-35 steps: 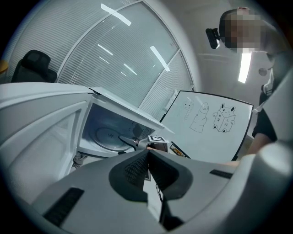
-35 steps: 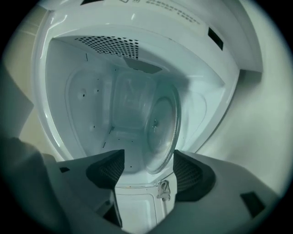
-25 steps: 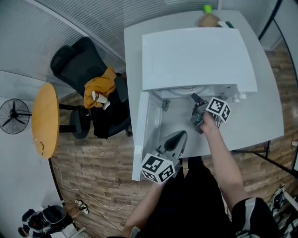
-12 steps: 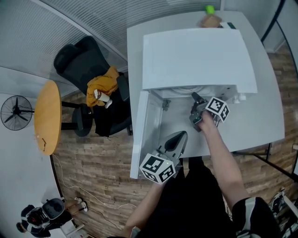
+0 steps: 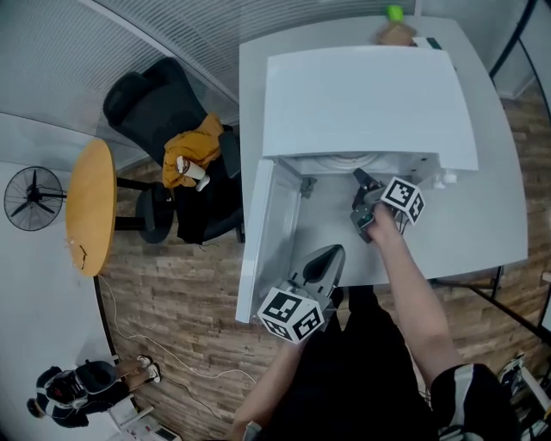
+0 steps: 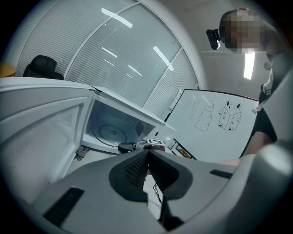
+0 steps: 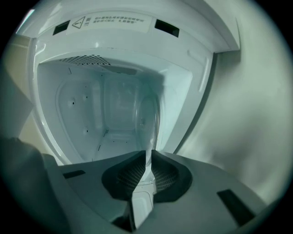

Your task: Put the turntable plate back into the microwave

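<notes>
The white microwave (image 5: 370, 95) stands on a white table with its door (image 5: 263, 241) swung open to the left. My right gripper (image 5: 360, 183) is at the cavity mouth, shut on the rim of the clear glass turntable plate (image 7: 153, 132). The plate reaches from the jaws into the cavity. In the left gripper view the plate (image 6: 111, 132) shows as a round disc low in the cavity, with the right gripper (image 6: 146, 146) at its front edge. My left gripper (image 5: 323, 258) is held back near the table's front edge, shut with nothing between its jaws.
A black office chair with an orange cloth (image 5: 194, 151) stands left of the table, by the open door. Further left are a round wooden table (image 5: 90, 207) and a floor fan (image 5: 33, 196). Small items (image 5: 394, 13) sit behind the microwave. A whiteboard (image 6: 215, 119) stands beyond it.
Only the head view has drifted slightly; both grippers stay where they were, the right one still at the cavity mouth.
</notes>
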`<state>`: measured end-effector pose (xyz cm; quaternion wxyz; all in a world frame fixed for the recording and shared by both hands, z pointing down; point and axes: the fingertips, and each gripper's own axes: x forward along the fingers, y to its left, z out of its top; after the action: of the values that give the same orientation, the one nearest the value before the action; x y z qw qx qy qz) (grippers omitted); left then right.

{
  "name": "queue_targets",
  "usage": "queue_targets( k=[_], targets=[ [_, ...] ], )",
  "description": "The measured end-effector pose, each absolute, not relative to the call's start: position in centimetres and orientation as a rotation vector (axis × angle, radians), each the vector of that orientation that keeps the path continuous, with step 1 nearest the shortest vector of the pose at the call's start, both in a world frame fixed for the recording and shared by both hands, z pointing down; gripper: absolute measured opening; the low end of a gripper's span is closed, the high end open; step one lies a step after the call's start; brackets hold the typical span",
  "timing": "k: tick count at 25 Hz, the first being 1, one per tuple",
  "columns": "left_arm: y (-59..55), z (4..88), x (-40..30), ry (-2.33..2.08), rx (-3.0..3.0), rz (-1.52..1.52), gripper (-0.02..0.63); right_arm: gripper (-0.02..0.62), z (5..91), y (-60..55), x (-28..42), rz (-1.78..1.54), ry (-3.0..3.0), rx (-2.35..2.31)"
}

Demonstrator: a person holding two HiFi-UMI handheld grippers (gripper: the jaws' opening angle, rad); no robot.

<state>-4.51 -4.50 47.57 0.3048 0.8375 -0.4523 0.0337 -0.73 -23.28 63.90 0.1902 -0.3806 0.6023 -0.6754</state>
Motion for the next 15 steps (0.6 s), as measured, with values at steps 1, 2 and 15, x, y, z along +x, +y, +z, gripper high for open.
queue_targets(
  k=[1,2,15],
  targets=[
    [-4.4,47.6,-4.5,-1.196,2.217,0.090,-0.003,0.026,64.0,-23.1,-0.6,-1.899,1.691,-1.069],
    [-4.4,47.6,-4.5,-1.194,2.218,0.091,-0.003,0.021,64.0,-22.9,-0.6,-1.898,1.692,-1.068],
    [-2.2,46.5,-5.7,-1.140,2.292,0.084,-0.003,-0.006,60.2,-19.0,-0.2,-1.758,1.804,-1.102]
  ],
)
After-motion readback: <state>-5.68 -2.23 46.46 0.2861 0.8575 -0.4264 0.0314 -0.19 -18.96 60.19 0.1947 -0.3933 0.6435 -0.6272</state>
